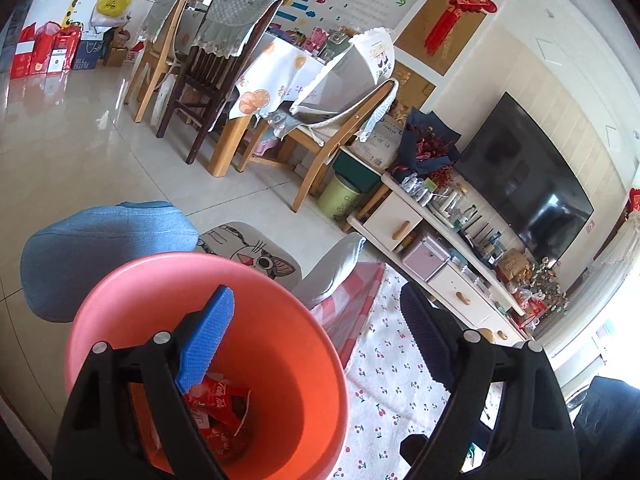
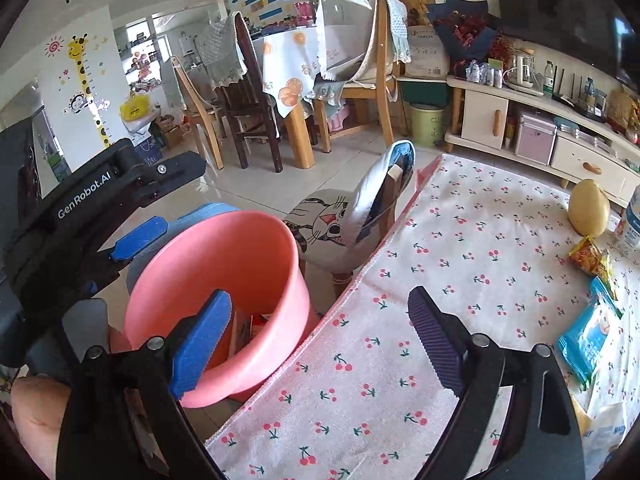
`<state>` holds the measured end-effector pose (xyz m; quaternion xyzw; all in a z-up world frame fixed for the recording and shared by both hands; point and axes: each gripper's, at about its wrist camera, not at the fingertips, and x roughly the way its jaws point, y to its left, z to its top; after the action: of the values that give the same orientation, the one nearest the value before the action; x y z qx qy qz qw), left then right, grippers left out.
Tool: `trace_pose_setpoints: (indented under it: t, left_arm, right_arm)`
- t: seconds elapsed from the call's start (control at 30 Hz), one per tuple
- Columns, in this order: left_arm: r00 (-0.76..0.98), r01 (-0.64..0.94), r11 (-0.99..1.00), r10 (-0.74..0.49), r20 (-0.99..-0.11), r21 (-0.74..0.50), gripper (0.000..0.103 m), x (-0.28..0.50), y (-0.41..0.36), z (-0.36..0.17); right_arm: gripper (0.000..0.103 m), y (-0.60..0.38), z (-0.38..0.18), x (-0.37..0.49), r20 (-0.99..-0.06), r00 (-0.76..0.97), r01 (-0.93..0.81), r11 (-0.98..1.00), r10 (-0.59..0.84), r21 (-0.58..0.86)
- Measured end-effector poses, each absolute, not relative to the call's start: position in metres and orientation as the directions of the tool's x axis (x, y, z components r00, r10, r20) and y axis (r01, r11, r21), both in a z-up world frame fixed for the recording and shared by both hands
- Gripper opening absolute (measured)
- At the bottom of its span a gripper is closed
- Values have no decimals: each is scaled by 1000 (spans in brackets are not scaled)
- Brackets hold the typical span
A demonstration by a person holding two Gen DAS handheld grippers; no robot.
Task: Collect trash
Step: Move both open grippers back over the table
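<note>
A pink bin [image 1: 120, 320] stands on the floor beside the table and holds red wrappers [image 1: 224, 404]. My left gripper [image 1: 316, 340] hangs open above its rim, nothing between the blue fingers [image 1: 208, 340]. In the right wrist view the same bin [image 2: 224, 280] is at lower left, with the left gripper [image 2: 160, 204] over its far side. My right gripper [image 2: 320, 340] is open and empty, straddling the bin's rim and the edge of the cherry-print tablecloth [image 2: 460, 240]. An orange snack wrapper [image 2: 588, 256] and a blue packet [image 2: 588, 340] lie at the table's right.
A yellow fruit [image 2: 588, 208] and a white bottle [image 2: 632, 224] stand at the table's far right. A cat-print stool [image 2: 320, 220] and a blue cushion [image 1: 100, 240] sit behind the bin. Dining chairs [image 2: 248, 100], a green bin [image 2: 428, 124] and a TV cabinet [image 2: 520, 120] lie beyond.
</note>
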<state>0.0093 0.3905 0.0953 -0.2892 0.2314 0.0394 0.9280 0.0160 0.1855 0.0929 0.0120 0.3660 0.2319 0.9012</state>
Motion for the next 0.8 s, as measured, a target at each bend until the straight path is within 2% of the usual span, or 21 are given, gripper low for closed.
trace_pose_setpoints:
  t: [0.17, 0.43, 0.6, 0.8]
  left_arm:
    - [896, -164, 848, -85, -435, -504, 91, 11, 371, 97]
    - [859, -130, 887, -124, -497, -444, 91, 20, 339, 98]
    - [847, -115, 923, -102, -521, -368, 91, 20, 317, 100]
    - [857, -66, 951, -101, -505, -302, 91, 17, 291, 104]
  right_arm:
    - [90, 167, 94, 7, -652, 638, -402, 899, 410, 172]
    - [93, 138, 97, -10, -639, 671, -394, 911, 375, 121]
    - [95, 113, 100, -17, -633, 685, -377, 919, 361, 117]
    - [95, 81, 101, -23, -623, 703, -336, 932, 343, 134]
